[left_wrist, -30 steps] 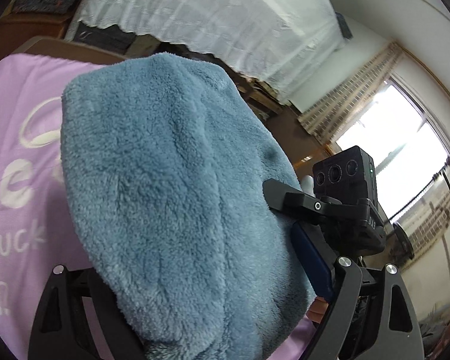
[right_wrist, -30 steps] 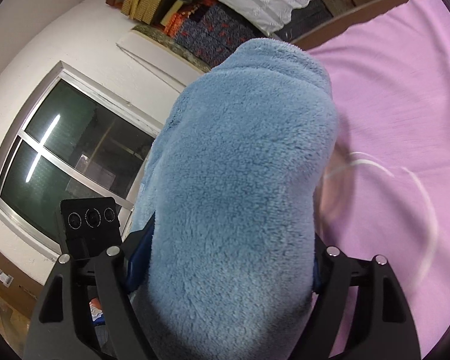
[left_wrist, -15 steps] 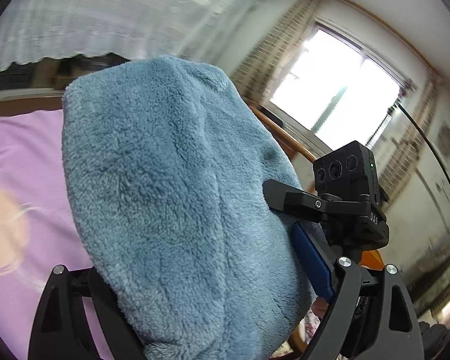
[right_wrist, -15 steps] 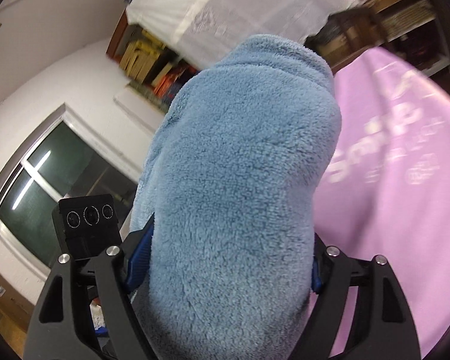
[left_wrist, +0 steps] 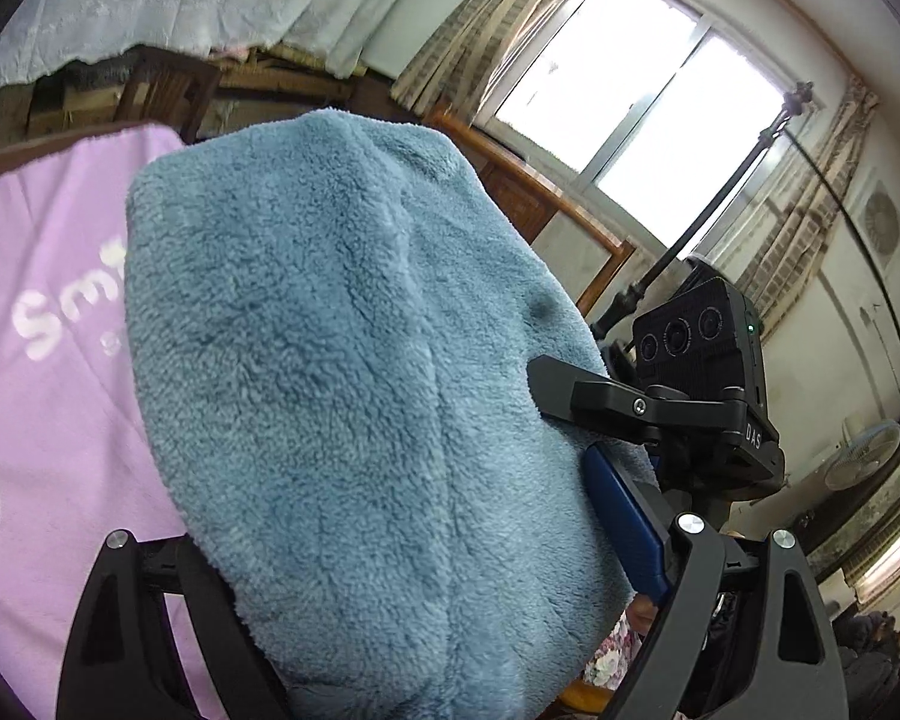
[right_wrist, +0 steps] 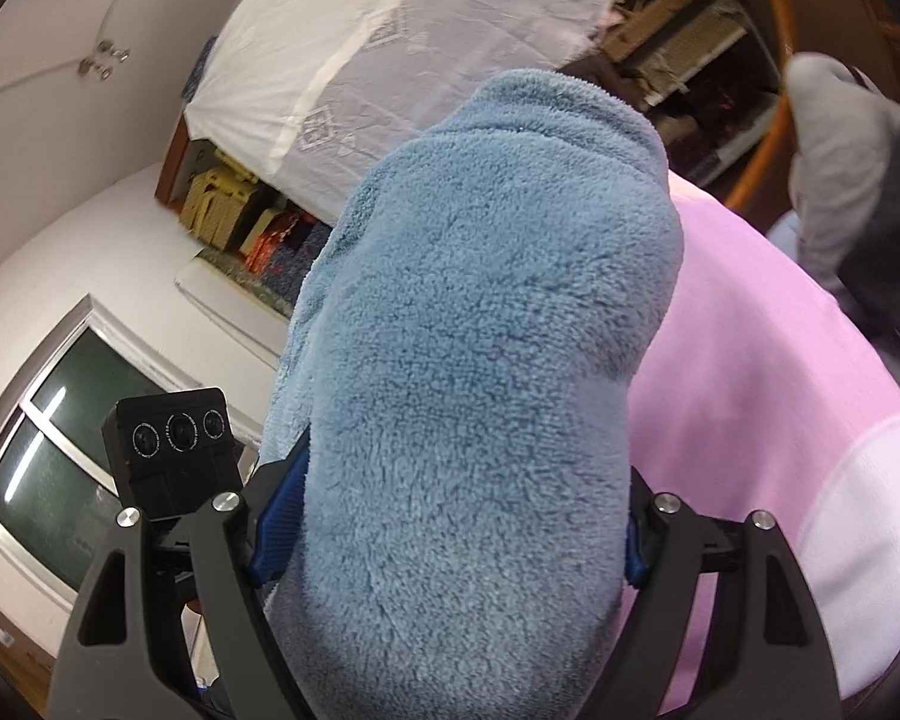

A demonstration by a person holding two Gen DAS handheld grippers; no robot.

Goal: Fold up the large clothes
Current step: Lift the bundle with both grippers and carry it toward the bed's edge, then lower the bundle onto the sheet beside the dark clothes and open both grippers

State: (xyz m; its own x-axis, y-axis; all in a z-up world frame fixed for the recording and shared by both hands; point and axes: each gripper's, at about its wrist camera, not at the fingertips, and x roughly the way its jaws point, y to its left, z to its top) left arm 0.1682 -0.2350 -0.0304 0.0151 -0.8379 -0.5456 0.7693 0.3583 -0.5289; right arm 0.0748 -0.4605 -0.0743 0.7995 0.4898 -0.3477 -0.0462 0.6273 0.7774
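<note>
A thick blue fleece garment (left_wrist: 342,372) fills the middle of the left wrist view and bulges up between the fingers of my left gripper (left_wrist: 402,540), which is shut on it. The same blue fleece (right_wrist: 468,372) fills the right wrist view, and my right gripper (right_wrist: 462,516) is shut on it too. Both grippers hold the fleece up in the air. The right gripper's body (left_wrist: 702,396) shows close beside the left one. The left gripper's body (right_wrist: 174,450) shows at the left of the right wrist view. The fingertips are hidden in the fabric.
A pink sheet with white lettering (left_wrist: 48,324) lies below; it also shows in the right wrist view (right_wrist: 768,420). A wooden bed frame (left_wrist: 546,192), a bright window (left_wrist: 642,120) and white lace cloth (right_wrist: 402,42) over shelves stand behind. A grey garment (right_wrist: 840,138) is at right.
Both grippers have swung with the fleece still held: the left view has turned from the sheet toward the window, and the right view has turned toward the shelves and bed frame.
</note>
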